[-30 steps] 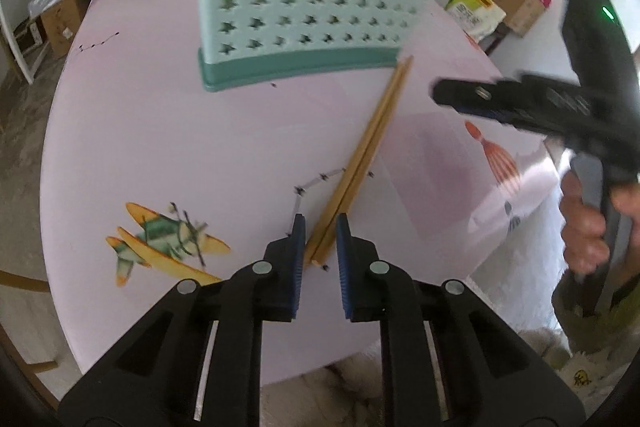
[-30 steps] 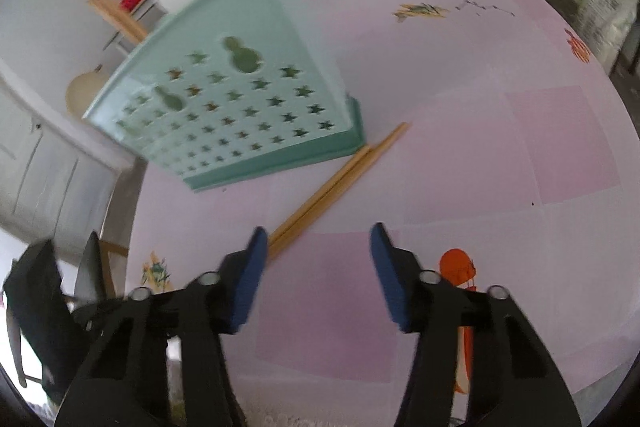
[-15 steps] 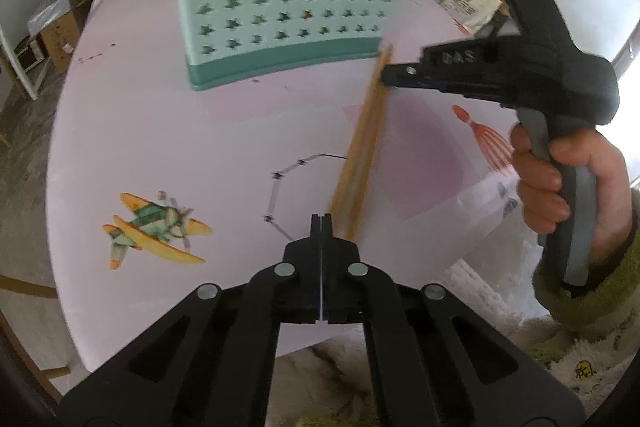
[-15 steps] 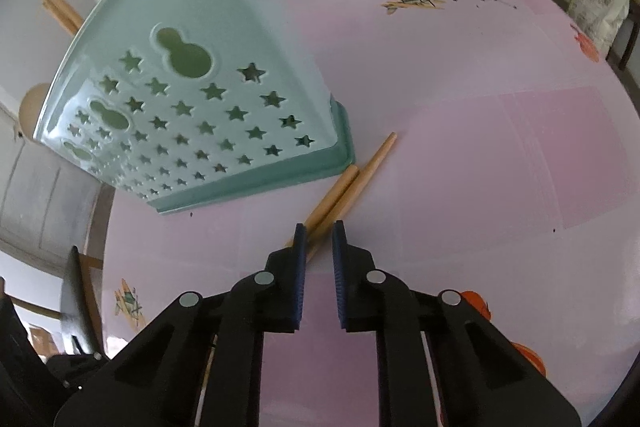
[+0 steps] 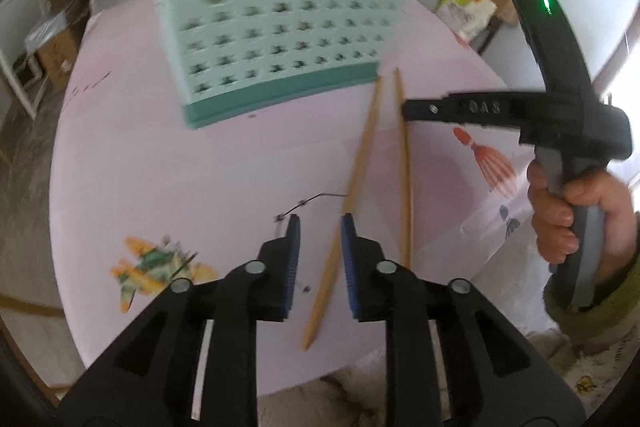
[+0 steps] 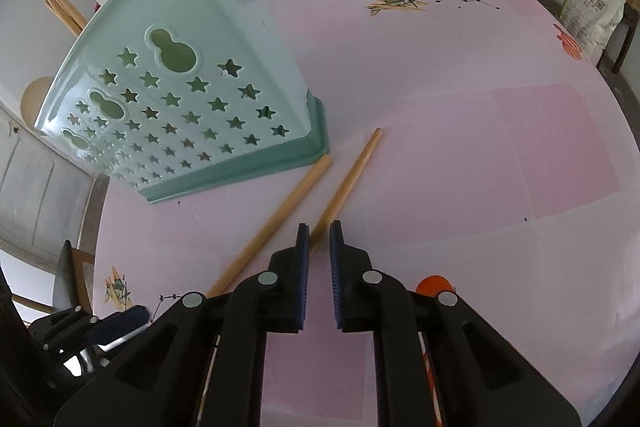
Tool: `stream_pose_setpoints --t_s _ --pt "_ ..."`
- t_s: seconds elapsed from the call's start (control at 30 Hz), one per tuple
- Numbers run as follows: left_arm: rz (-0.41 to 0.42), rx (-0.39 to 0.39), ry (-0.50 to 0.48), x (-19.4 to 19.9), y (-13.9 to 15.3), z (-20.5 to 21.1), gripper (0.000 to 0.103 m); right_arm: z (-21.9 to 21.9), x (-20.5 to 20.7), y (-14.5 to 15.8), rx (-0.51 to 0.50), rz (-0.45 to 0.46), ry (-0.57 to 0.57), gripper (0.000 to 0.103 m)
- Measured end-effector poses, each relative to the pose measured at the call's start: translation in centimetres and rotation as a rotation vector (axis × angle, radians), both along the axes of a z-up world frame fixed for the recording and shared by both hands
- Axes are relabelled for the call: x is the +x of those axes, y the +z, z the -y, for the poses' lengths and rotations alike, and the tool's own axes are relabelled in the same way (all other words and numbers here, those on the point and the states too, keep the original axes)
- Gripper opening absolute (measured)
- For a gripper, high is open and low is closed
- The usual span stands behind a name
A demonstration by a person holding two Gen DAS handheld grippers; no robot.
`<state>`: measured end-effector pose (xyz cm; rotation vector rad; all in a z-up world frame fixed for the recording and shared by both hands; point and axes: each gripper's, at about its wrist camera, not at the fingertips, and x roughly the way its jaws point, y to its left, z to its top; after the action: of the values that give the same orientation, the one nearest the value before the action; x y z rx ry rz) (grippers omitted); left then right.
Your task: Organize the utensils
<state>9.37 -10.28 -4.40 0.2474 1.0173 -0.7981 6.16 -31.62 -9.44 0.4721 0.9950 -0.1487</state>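
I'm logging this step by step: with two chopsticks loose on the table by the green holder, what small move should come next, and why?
Probably lift the right gripper slightly: its jaws look nearly shut around the right-hand chopstick, which lies flat on the table beside the green holder. The left gripper is opening, with the other chopstick loose between its jaws.

chopsticks [image 5: 352, 183] now spread apart, left claw [image 5: 318, 227] opening, right claw [image 6: 318, 231] narrowed

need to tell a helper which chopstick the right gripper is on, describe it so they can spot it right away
Start at the mint-green utensil holder with star cut-outs on the pink table. Two wooden chopsticks lie in front of its base, fanning apart. The one meant is the right-hand chopstick, its tip lying clear of the holder and its near end running between the right gripper pads; the other chopstick almost touches the holder's base.
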Motion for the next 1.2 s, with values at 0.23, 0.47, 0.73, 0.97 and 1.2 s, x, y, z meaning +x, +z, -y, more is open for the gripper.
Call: stream_pose_setpoints --t_s 0.23,0.47,0.73,0.97,1.2 --pt "0.106 0.09 -0.059 -1.3 -1.1 3.8 0.02 -0.3 1.4 -0.3 -0.02 -0.013 0.018 0.013" --pt "0.114 0.106 -0.056 -1.4 -1.2 4.2 0.007 -0.4 1.1 -0.1 -0.037 -0.015 0.044 0.009" --pt "0.047 0.123 -0.025 -3.4 -1.3 1.6 0.005 0.6 -1.6 -0.3 -0.06 -0.058 0.081 0.006" --pt "0.064 0.132 -0.008 -2.0 -1.1 2.5 0.006 -0.7 -1.7 -0.3 -0.069 -0.049 0.139 0.007" --pt "0.084 0.119 0.036 -1.5 -1.2 2.9 0.005 -3.0 -2.5 -0.2 -0.05 -0.052 0.214 0.007"
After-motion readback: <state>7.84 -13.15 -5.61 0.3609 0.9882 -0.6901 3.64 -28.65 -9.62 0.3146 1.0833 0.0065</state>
